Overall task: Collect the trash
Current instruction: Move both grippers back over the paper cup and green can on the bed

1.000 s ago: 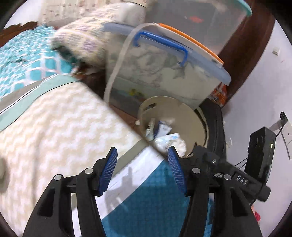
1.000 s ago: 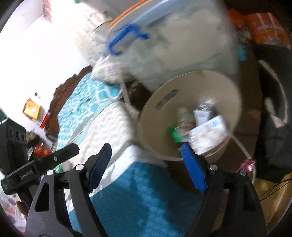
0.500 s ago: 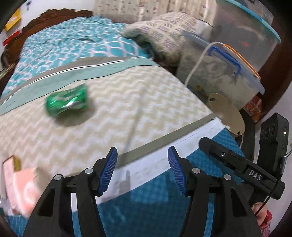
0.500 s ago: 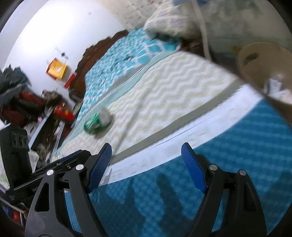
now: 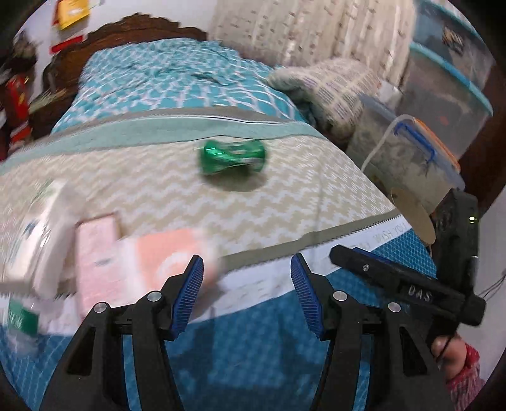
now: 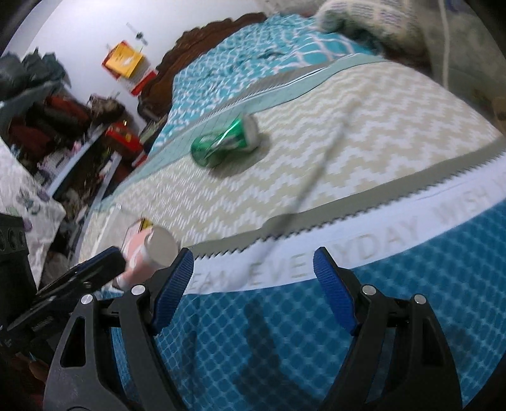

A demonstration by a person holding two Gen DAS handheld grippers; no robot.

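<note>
Bin [image 5: 411, 211] only in left view

A bed [image 5: 240, 202] fills most of both views, spread with a beige zigzag cover, a teal lattice cover toward its head and a blue quilted band at its near edge. A dark carved wooden headboard [image 5: 132, 28] stands against a pale wall [image 6: 82, 34], where a yellow sheet [image 6: 123, 60] hangs. At the bed's right edge clear storage bins [image 5: 442, 104] are stacked before a light curtain [image 5: 300, 28]. Beside the left edge stands what seems a cluttered shelf [image 6: 60, 126], too blurred to read.
</note>
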